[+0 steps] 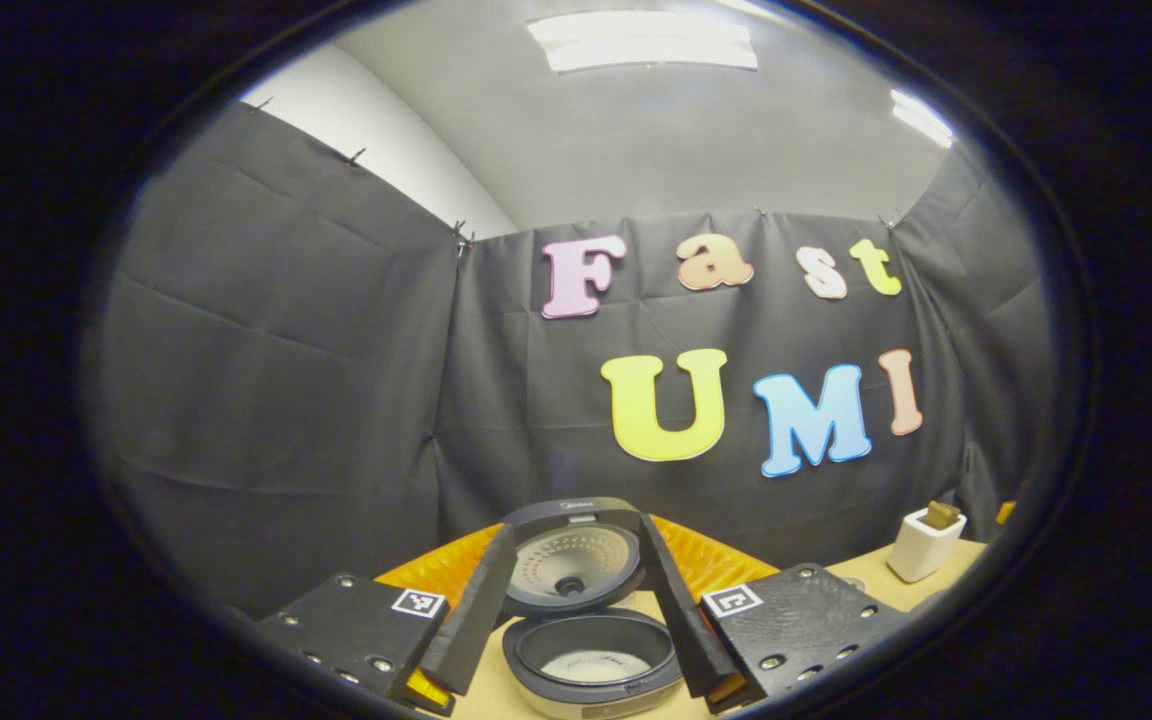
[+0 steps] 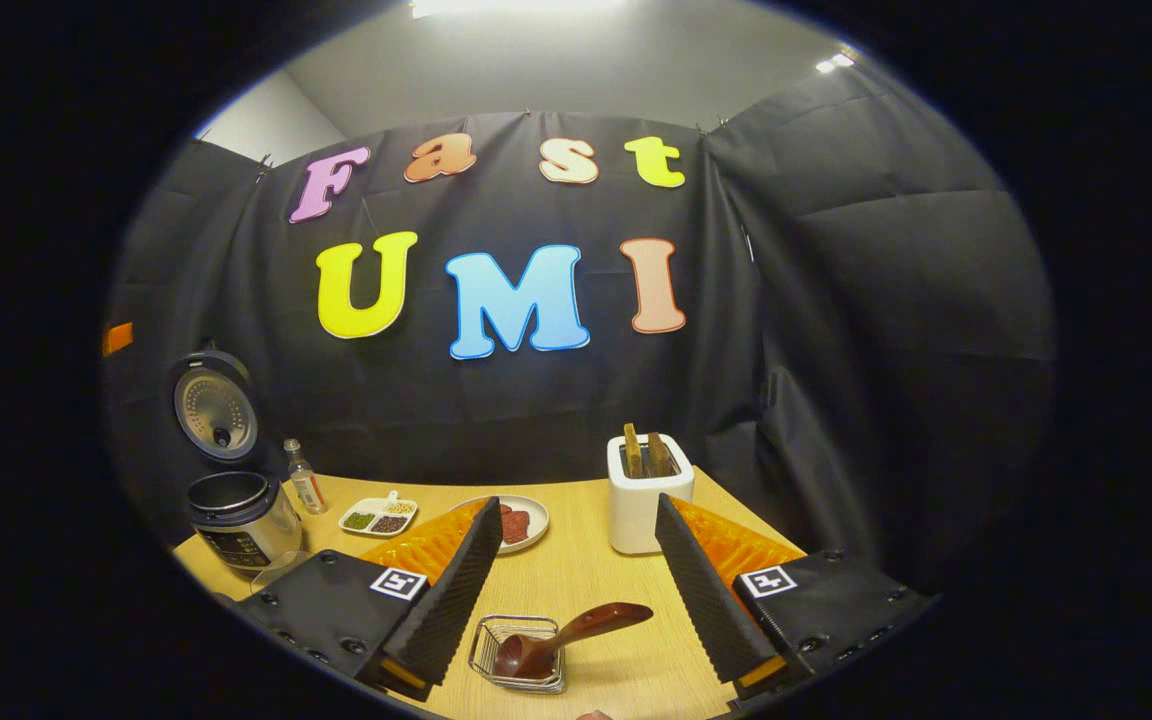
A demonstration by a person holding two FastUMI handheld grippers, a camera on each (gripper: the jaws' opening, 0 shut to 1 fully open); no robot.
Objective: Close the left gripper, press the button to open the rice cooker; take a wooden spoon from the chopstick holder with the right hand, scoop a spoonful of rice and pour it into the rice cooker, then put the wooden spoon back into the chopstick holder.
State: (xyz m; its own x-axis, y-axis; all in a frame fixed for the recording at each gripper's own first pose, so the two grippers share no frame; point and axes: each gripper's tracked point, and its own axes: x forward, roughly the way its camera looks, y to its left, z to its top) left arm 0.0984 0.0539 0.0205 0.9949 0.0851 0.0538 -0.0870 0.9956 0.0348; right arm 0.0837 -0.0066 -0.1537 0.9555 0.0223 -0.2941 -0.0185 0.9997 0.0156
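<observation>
The rice cooker [image 1: 591,655] stands open, its lid [image 1: 571,560] tipped up and back, with a pale layer at the bottom of its pot. My left gripper [image 1: 574,528] is open just in front of it, one finger to each side of the lid. In the right gripper view the cooker [image 2: 236,520] stands at the table's far left. A dark wooden spoon [image 2: 576,630] lies with its bowl in a small wire holder [image 2: 484,652] and its handle pointing right. My right gripper [image 2: 577,505] is open above and behind the holder, holding nothing.
A white toaster [image 2: 648,500] with two slices stands at the back of the wooden table [image 2: 576,580]. A plate [image 2: 521,522] of red pieces, a divided dish [image 2: 378,517] of beans and a small bottle [image 2: 304,478] sit left of it. The toaster [image 1: 924,540] is right of the cooker.
</observation>
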